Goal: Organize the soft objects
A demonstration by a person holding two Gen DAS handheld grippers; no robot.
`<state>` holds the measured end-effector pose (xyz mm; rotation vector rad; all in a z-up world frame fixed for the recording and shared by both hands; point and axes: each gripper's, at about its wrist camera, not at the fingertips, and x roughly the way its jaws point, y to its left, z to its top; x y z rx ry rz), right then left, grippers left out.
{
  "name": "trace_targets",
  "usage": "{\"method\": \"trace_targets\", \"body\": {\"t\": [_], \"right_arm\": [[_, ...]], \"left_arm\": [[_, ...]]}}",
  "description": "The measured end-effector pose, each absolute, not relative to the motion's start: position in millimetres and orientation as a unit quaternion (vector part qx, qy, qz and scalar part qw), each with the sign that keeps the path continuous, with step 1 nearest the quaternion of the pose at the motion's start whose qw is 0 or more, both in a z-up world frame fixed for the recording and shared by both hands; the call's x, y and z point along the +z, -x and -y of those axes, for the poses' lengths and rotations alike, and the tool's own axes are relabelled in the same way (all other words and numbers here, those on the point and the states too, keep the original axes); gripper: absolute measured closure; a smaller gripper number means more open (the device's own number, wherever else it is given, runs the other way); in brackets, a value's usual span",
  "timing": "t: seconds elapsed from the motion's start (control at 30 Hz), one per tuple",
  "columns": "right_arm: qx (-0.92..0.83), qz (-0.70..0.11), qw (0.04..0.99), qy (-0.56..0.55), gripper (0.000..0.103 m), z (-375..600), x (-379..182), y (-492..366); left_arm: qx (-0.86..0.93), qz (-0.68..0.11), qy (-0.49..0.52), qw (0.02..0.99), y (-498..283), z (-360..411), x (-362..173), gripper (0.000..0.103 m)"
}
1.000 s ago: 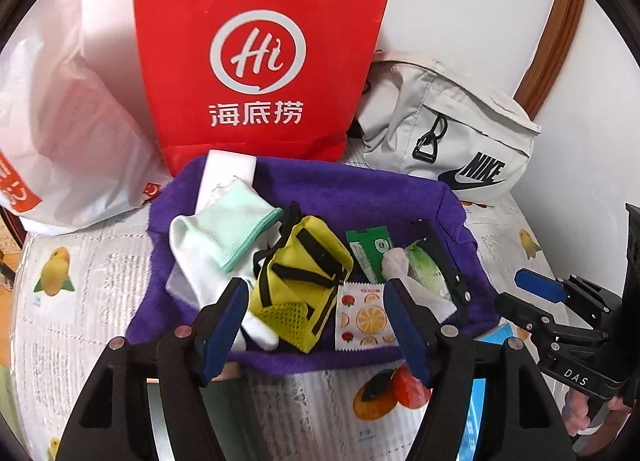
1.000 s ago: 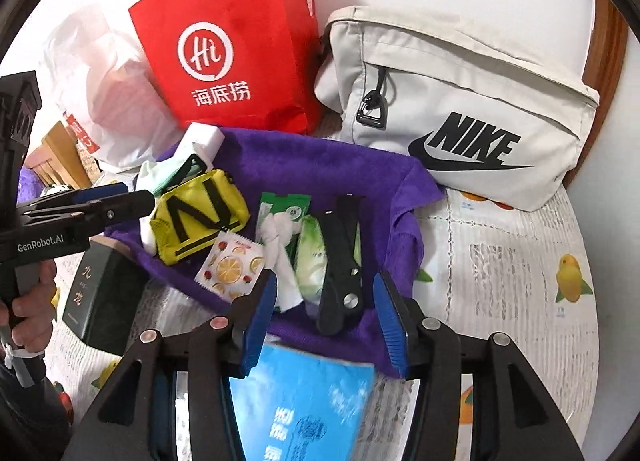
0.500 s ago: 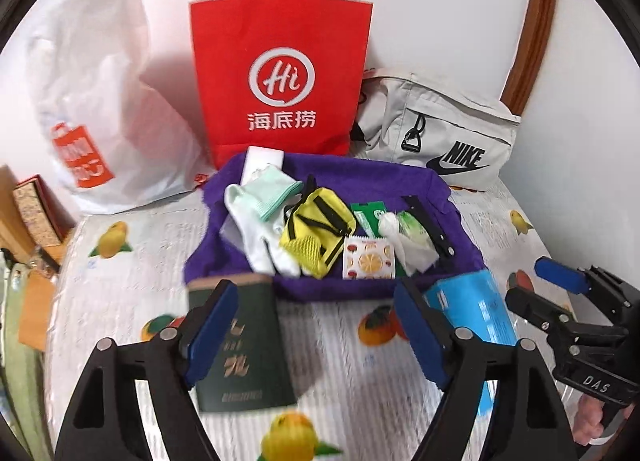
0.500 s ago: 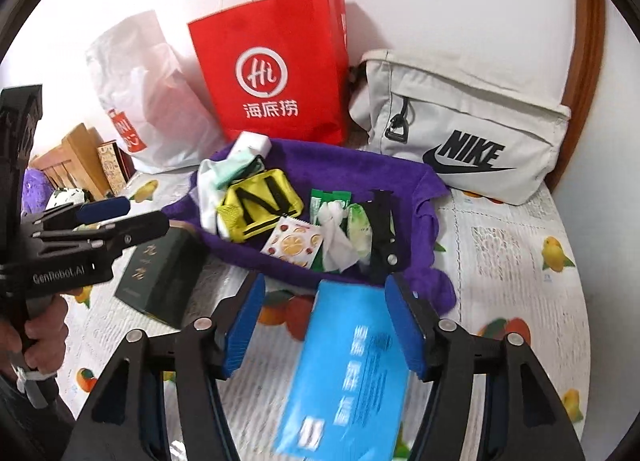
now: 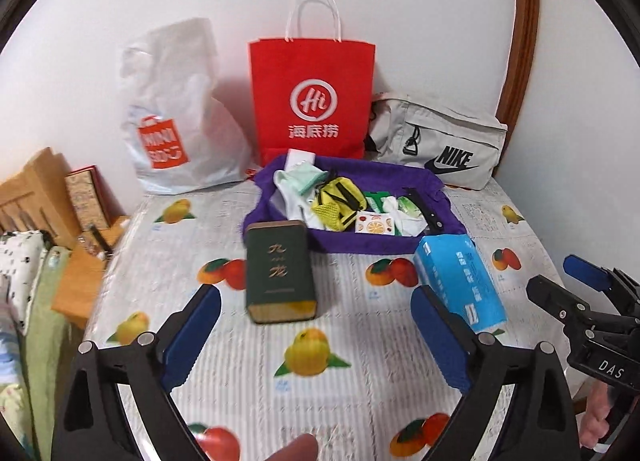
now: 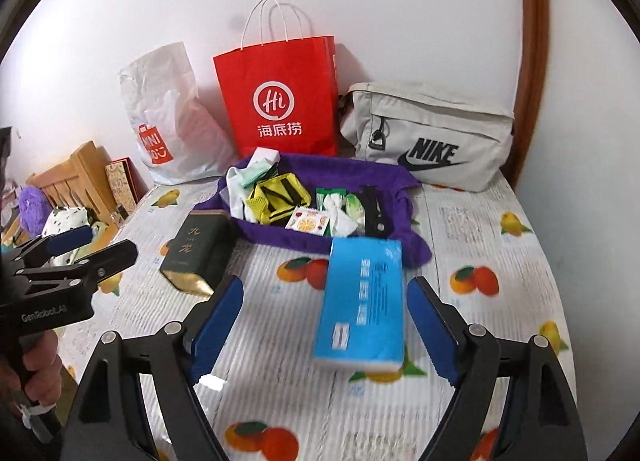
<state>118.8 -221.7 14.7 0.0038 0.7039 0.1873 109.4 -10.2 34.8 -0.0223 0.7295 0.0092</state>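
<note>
While our left gripper (image 5: 316, 335) and right gripper (image 6: 326, 331) hang empty, jaws just spread wide, the socks (image 5: 298, 191) sit far off on the purple towel (image 5: 356, 243); reaching blindly, we risk knocking the near green tin (image 5: 280, 271).

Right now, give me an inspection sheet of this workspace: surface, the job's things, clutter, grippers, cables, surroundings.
Surface: table under a fruit-print cover.
Job's things: purple cloth tray holding socks, a yellow pouch, sachets and a black clip.
Clutter: dark green tin and blue tissue pack lying in front of the tray.
Grippers: left gripper and right gripper both open, jaws just widened, nothing between the pads.
Cables: nothing seen.
Surroundings: red paper bag, white plastic bag and grey Nike bag against the wall; wooden furniture at the left.
</note>
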Motion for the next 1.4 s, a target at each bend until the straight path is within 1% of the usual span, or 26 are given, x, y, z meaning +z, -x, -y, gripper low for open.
{"method": "trace_targets", "body": {"t": [0.07,0.17,0.27,0.37,0.5,0.77,1.4], "right_arm": [[0.087,-0.346,0.934,-0.005,0.020,223.9,12.9,-106.1],[0.076,-0.351,0.933,-0.003,0.019,226.0,10.5,-90.4],[0.065,-0.344,0.937,0.004,0.007,229.5,9.8,-71.2],[0.062,-0.339,0.939,-0.006,0.007,235.4,10.1,-56.1],[0.053,-0.329,0.943,-0.004,0.004,240.5,11.7,-34.7],[0.051,-0.326,0.944,-0.007,0.003,244.3,7.2,-13.1],[0.051,-0.325,0.944,-0.012,0.003,245.5,4.6,-4.9]], "left_arm": [[0.010,-0.351,0.012,0.936,-95.2,10.7,36.8,0.006],[0.014,-0.349,0.008,0.937,-76.6,14.7,35.8,0.002],[0.023,-0.346,0.004,0.938,-61.5,19.7,32.9,0.002],[0.024,-0.347,0.005,0.937,-48.3,25.1,31.8,0.002],[0.037,-0.343,0.008,0.939,-32.2,29.1,31.8,0.002],[0.031,-0.331,-0.002,0.943,-14.6,36.7,34.3,0.001],[0.036,-0.337,-0.008,0.941,-7.2,38.1,26.4,0.001]]}}
